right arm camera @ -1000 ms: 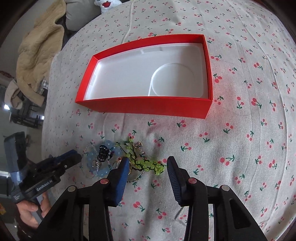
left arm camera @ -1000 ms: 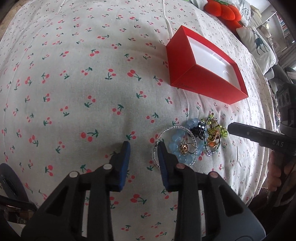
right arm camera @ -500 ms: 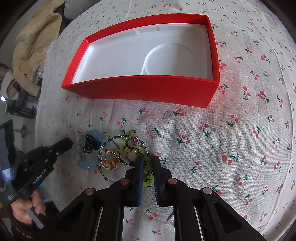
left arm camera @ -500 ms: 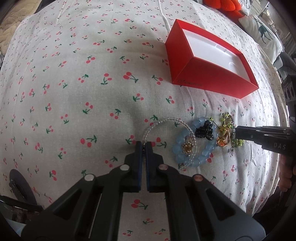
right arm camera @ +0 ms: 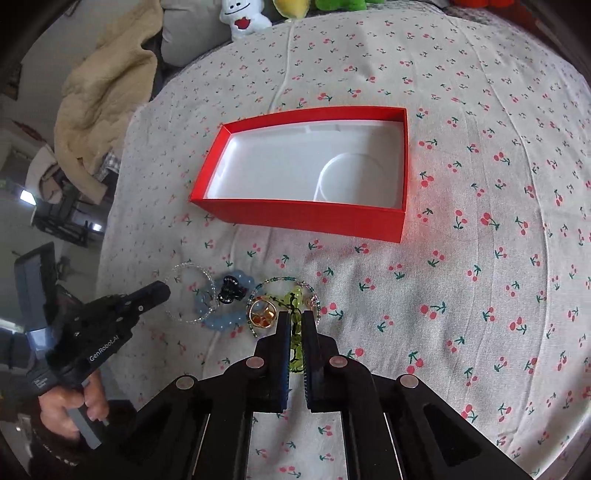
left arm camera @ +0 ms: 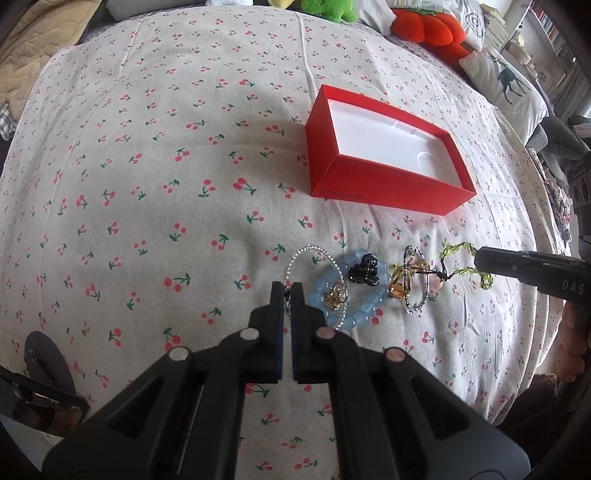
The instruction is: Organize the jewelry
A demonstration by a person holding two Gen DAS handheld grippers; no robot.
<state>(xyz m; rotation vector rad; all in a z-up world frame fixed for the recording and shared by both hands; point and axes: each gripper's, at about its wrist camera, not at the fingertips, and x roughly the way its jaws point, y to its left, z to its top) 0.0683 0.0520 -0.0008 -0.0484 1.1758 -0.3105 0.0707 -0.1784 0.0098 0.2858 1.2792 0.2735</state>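
Observation:
A pile of jewelry lies on the cherry-print cloth in front of a red box (left arm camera: 384, 184) with a white empty inside (right arm camera: 310, 166). My left gripper (left arm camera: 287, 290) is shut on the clear bead bracelet (left arm camera: 314, 253), which lies over a blue bead bracelet (left arm camera: 354, 317), a gold ring (left arm camera: 336, 295) and a black clip (left arm camera: 364, 273). My right gripper (right arm camera: 293, 319) is shut on the green bead bracelet (right arm camera: 293, 301) beside an amber ring (right arm camera: 262, 314) and a thin beaded bracelet (right arm camera: 280, 280). The right gripper also shows in the left wrist view (left arm camera: 480, 260).
Plush toys (left arm camera: 424, 26) and pillows (left arm camera: 506, 81) lie behind the cloth at the far edge. A beige blanket (right arm camera: 99, 96) hangs at the left in the right wrist view. The cloth's edge drops off near the jewelry pile.
Both grippers went from open to shut, the left on the clear bracelet and the right on the green one. Both have since risen and pulled back, spreading the pile.

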